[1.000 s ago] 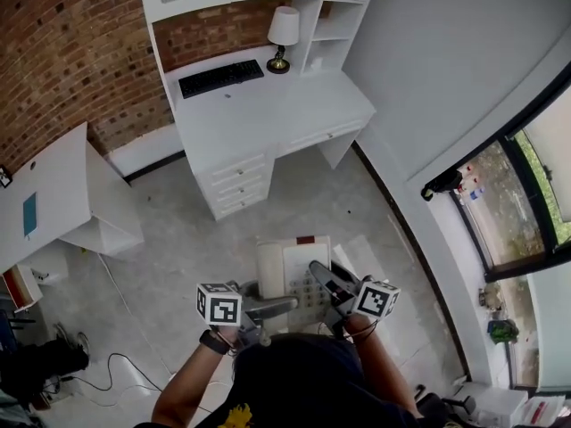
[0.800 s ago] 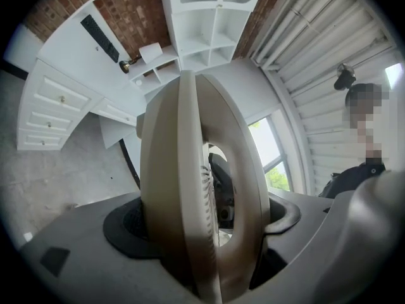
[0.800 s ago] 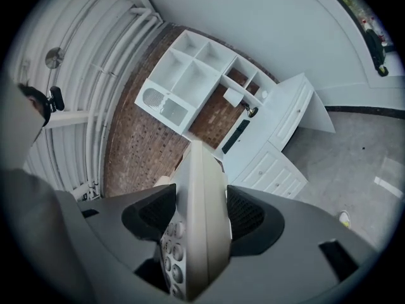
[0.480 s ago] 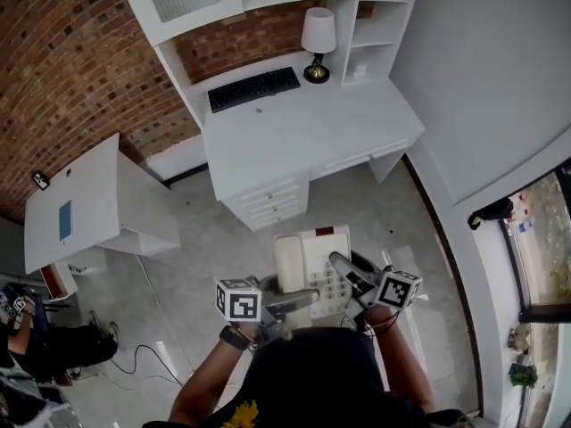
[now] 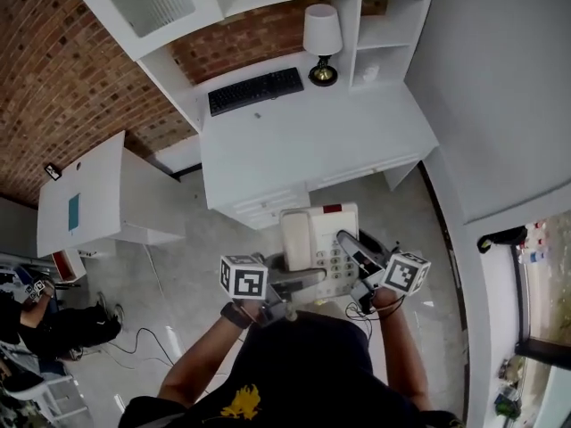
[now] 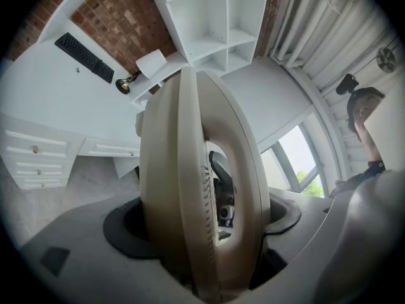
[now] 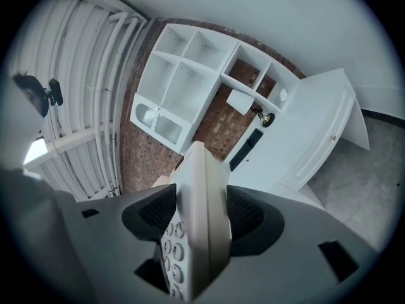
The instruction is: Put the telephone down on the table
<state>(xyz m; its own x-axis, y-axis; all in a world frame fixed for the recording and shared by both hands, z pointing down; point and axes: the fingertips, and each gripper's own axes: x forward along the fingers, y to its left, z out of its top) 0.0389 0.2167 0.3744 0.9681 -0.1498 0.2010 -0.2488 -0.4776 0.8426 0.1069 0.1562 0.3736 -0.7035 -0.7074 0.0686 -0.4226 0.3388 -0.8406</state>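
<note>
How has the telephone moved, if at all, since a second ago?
Yes. The telephone has come toward the desk: floor showed between them before, and now its far edge reaches the desk's front in view.

Cream telephone (image 6: 183, 189) edge-on, gripped between jaws; white desk (image 6: 44, 100), keyboard (image 6: 83, 57), lamp (image 6: 150, 64) behind.

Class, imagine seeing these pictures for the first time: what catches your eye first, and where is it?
A cream telephone is held above the floor, clamped between the left gripper and the right gripper. Beyond it stands a white desk with a lamp and a black keyboard, against a brick wall.
</note>
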